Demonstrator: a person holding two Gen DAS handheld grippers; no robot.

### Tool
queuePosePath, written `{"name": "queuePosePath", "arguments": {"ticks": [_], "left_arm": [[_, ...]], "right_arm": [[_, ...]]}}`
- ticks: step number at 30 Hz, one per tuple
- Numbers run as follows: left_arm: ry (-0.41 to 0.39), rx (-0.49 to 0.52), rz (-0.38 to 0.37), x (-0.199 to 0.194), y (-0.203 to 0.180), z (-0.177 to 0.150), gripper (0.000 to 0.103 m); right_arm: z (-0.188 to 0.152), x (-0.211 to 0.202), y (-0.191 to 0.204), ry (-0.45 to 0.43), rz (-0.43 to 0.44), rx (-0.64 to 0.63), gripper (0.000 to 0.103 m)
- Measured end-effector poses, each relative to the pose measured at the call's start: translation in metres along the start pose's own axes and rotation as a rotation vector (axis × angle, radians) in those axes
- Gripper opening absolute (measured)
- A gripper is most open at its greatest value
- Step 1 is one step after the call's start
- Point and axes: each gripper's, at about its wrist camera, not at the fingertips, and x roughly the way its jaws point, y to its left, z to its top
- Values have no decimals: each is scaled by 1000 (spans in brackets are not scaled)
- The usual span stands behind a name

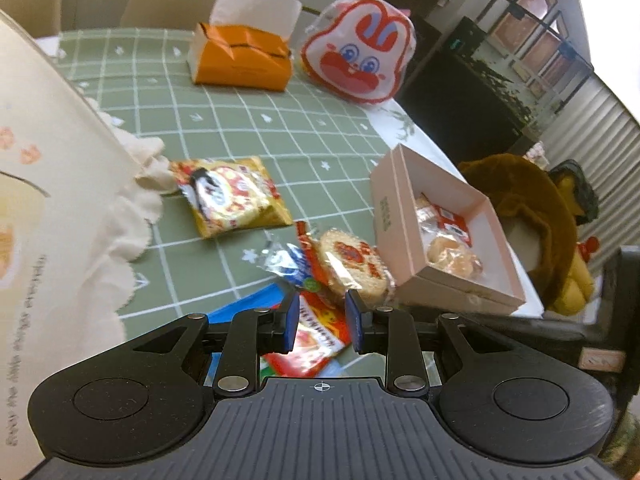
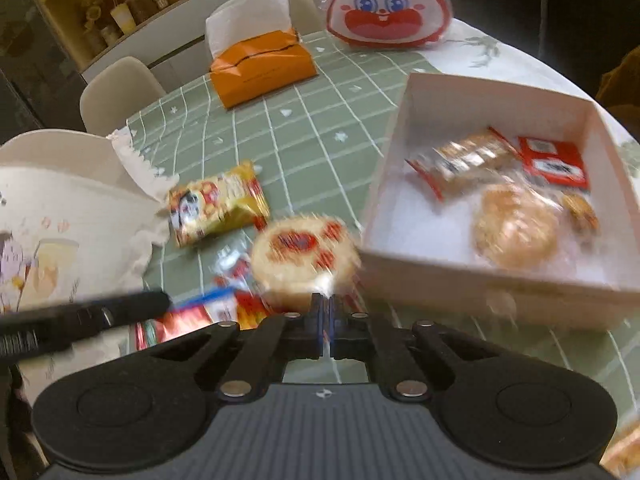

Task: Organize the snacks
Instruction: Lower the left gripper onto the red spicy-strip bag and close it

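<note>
On the green-checked desk (image 2: 304, 128) we see the pink box (image 2: 472, 276) – right tool (image 2: 329, 312) clenched on a round cracker's wrapper (image 2: 304, 256), left tool (image 1: 322, 322) slightly parted – its grip we cannot tell

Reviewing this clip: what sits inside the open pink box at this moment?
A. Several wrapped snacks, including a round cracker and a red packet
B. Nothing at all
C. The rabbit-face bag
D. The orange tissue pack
A: the right wrist view shows the pink box holding a round cracker, a red packet and other wrapped snacks, while the orange tissue pack and rabbit-face bag stand on the table farther back.
</note>
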Motion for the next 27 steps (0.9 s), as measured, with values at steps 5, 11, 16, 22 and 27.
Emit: {"name": "queuePosePath", "arguments": {"ticks": [5, 11, 16, 22, 27], "left_arm": [[-14, -49, 37, -8, 9, -12, 29], [-2, -98, 101, -2, 24, -20, 29], [0, -115, 95, 0, 27, -18, 29], [-10, -125, 68, 0, 25, -13, 29], [18, -121, 44, 12, 20, -13, 29]], "right_arm": [[-22, -14, -18, 29, 6, 23, 6], [-47, -5, 28, 61, 81, -63, 80], [-57, 21, 94, 120, 71, -250, 81], [-48, 21, 91, 80, 30, -265, 51], [-36, 1, 55, 59, -46, -214, 18]]}}
